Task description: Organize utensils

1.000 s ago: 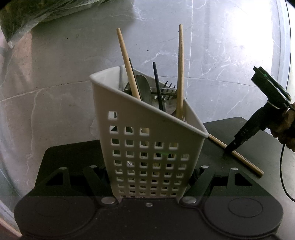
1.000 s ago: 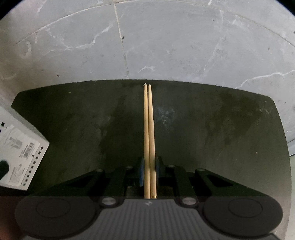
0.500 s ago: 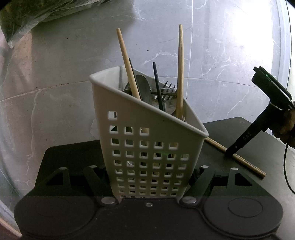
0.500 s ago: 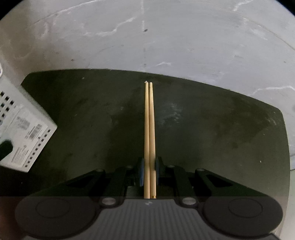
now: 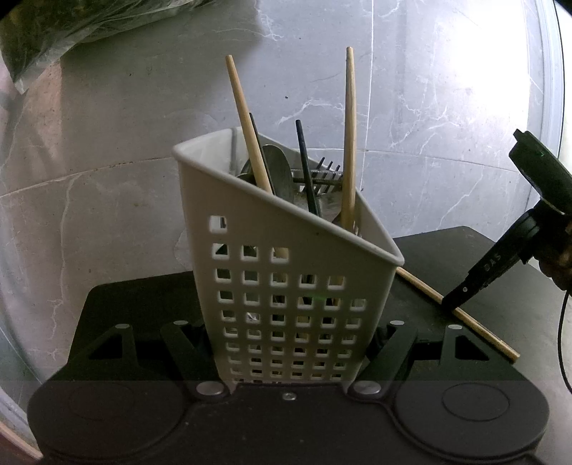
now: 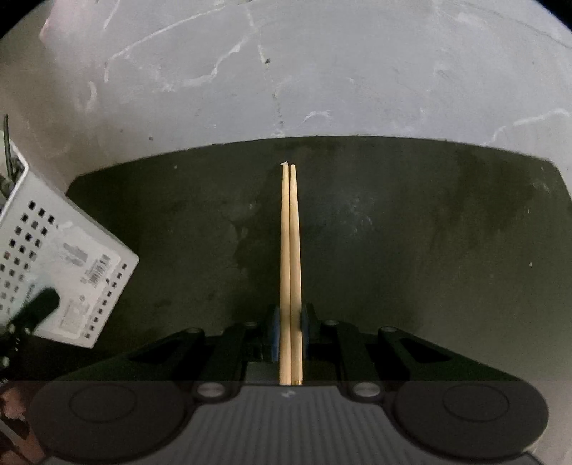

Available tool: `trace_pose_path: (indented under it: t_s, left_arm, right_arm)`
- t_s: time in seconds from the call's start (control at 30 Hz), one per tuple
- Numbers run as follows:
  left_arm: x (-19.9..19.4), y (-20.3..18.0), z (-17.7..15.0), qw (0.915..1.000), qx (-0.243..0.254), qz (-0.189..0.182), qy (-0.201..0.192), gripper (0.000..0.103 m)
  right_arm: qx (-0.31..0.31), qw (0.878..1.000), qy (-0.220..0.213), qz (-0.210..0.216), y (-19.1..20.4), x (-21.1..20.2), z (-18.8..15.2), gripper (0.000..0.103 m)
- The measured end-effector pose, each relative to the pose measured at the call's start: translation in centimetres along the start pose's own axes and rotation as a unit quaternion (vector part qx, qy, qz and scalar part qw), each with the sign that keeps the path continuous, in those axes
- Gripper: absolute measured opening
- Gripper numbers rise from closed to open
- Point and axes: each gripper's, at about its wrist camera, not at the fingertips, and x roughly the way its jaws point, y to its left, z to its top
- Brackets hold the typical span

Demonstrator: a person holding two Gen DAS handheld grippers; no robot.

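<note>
My left gripper is shut on a white perforated utensil basket, gripping its lower sides and holding it tilted. Two wooden chopsticks, black chopsticks, a spoon and a fork stand inside it. My right gripper is shut on a pair of wooden chopsticks that point straight ahead, low over the black tabletop. In the left wrist view that right gripper clamps the pair of wooden chopsticks just to the right of the basket. The basket shows at the left edge of the right wrist view.
The black tabletop sits over a grey marble floor, with its far edge close ahead. A green plastic bag lies on the floor at the upper left. A person's hand holds the right gripper.
My right gripper has tilted and shifted a little with the chopsticks, and more of the basket has come into its view at the left. The left gripper and basket have stayed still.
</note>
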Motion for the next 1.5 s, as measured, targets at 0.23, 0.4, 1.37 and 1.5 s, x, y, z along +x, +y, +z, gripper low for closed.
trace_pose_path:
  t_s: [0.23,0.4,1.37,1.5]
  left_arm:
    - [0.0,-0.1,0.0,1.0,0.0,0.001,0.0,0.076]
    - [0.1,-0.1,0.0,1.0,0.005,0.002,0.001,0.076]
    - [-0.1,0.0,0.0,1.0,0.002,-0.001,-0.001,0.076]
    - [-0.1,0.0,0.0,1.0,0.002,0.0,-0.001,0.076]
  right_arm:
    - [-0.004,1.0,-0.019,-0.007,0.1,-0.6,-0.4,0.0]
    - [0.032,0.999,-0.007,0.018,-0.7,-0.1,0.1,0.006]
    - [-0.187,0.982,-0.002,-0.008,12.1,1.1,-2.4,0.015]
    - [-0.181,0.982,0.043,0.01,11.5,1.4,-0.5,0.014]
